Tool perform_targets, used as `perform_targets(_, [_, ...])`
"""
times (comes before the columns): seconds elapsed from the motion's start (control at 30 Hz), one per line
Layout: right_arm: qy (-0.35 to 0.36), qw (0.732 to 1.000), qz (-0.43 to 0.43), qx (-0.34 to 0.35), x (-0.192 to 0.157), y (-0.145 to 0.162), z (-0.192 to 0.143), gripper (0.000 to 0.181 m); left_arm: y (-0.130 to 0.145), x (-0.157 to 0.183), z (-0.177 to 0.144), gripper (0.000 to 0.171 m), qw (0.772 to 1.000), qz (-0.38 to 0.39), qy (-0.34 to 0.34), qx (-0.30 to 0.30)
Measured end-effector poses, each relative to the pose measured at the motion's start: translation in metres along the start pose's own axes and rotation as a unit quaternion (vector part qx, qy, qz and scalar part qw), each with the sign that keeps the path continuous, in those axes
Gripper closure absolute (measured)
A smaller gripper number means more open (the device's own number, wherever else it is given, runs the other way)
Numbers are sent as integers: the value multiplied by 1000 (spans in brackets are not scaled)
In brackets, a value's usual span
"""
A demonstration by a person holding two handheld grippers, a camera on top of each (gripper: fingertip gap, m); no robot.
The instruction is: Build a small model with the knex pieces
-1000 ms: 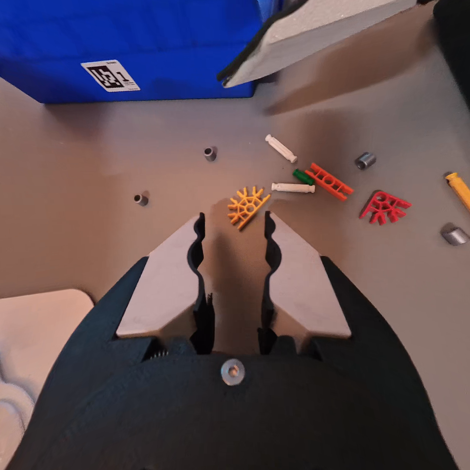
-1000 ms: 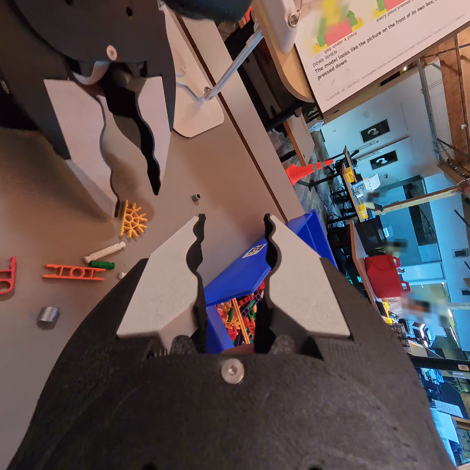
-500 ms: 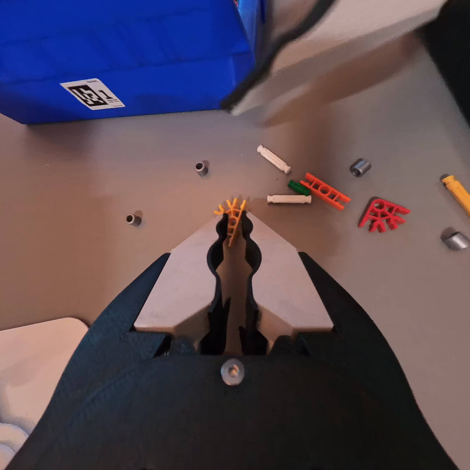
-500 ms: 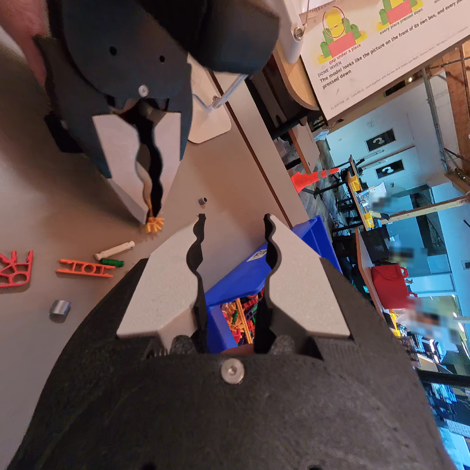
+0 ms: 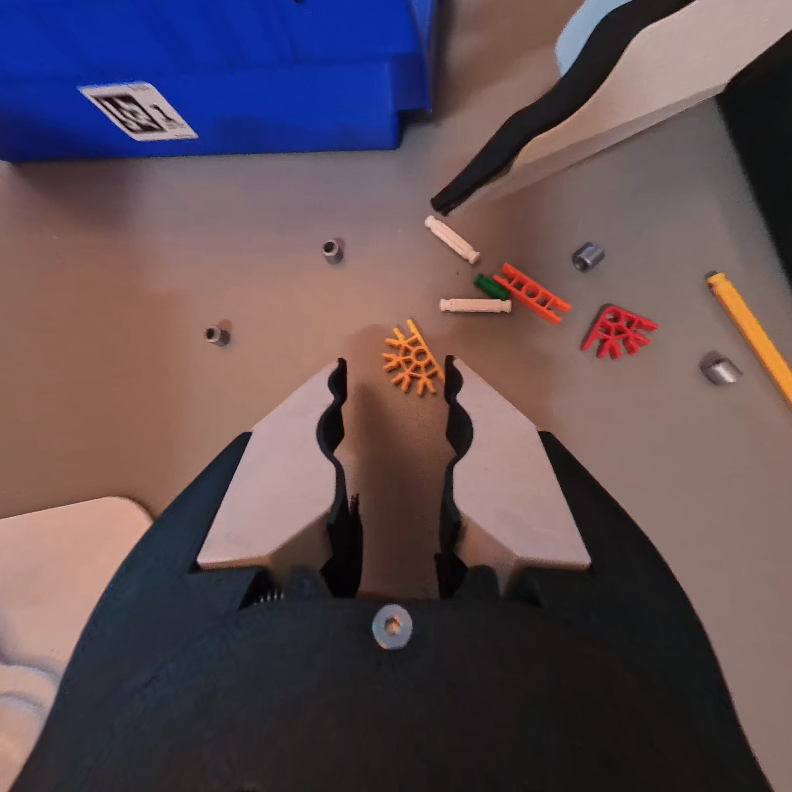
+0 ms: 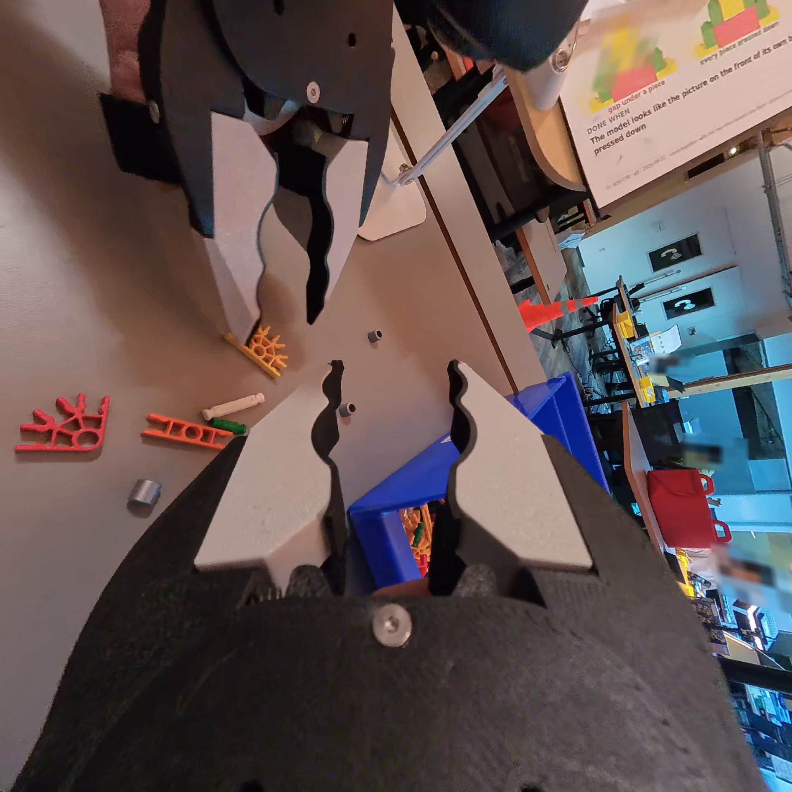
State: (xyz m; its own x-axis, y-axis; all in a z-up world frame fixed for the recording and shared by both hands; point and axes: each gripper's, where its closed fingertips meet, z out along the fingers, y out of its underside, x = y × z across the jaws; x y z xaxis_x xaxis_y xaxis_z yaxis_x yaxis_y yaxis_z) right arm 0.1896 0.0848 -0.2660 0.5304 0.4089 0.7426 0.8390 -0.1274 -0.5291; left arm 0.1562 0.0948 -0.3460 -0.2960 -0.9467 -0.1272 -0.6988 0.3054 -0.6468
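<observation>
My left gripper (image 5: 394, 364) is open just above the grey table (image 5: 150, 240). A yellow-orange fan-shaped connector (image 5: 411, 360) lies between its fingertips, close to the right-hand one and not gripped. In the right wrist view the connector (image 6: 263, 351) lies right at one fingertip of the left gripper (image 6: 283, 325). My right gripper (image 6: 394, 364) is open and empty, above the table beside the blue bin (image 6: 428, 484). One of its fingers (image 5: 493, 171) reaches in at the top right of the left wrist view, near a white rod (image 5: 452, 239).
Loose on the table are a second white rod (image 5: 475, 305), a green rod (image 5: 490, 287), an orange connector (image 5: 531, 292), a red connector (image 5: 617, 331), a yellow rod (image 5: 750, 334) and several grey spacers (image 5: 332, 250). The blue bin (image 5: 214, 64) stands behind them. A white pad (image 5: 64, 557) lies at lower left. It is some 7 centimetres from my left tips to the white rod (image 5: 452, 239).
Half a second ago my left gripper was shut on the yellow-orange connector. It has opened since, and the connector has left the grasp and lies on the table. My right gripper came lower, towards the parts.
</observation>
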Motion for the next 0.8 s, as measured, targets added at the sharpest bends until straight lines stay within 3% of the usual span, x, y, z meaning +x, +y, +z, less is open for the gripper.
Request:
perform_targets(0.07, [-1, 1000, -2, 0, -1, 0, 0, 132, -1, 10, 3, 123, 1000, -14, 24, 1])
perform_targets(0.13, [0, 1000, -2, 1, -1, -1, 0, 132, 6, 3, 9, 125, 1000, 3, -9, -27])
perform_targets(0.27, [2, 1000, 1, 2, 1, -1, -1, 133, 3, 9, 10, 150, 999, 24, -19, -30])
perform_targets(0.67, [-7, 1000, 0, 0, -5, 2, -1, 133, -1, 7, 6, 158, 1000, -4, 6, 0])
perform_targets(0.73, [-7, 1000, -1, 0, -5, 2, -2, 133, 0, 4, 5, 154, 1000, -3, -1, -1])
perform_targets(0.8, [-7, 1000, -1, 1, -4, 2, -2, 133, -2, 2, 4, 138, 1000, -3, -3, 4])
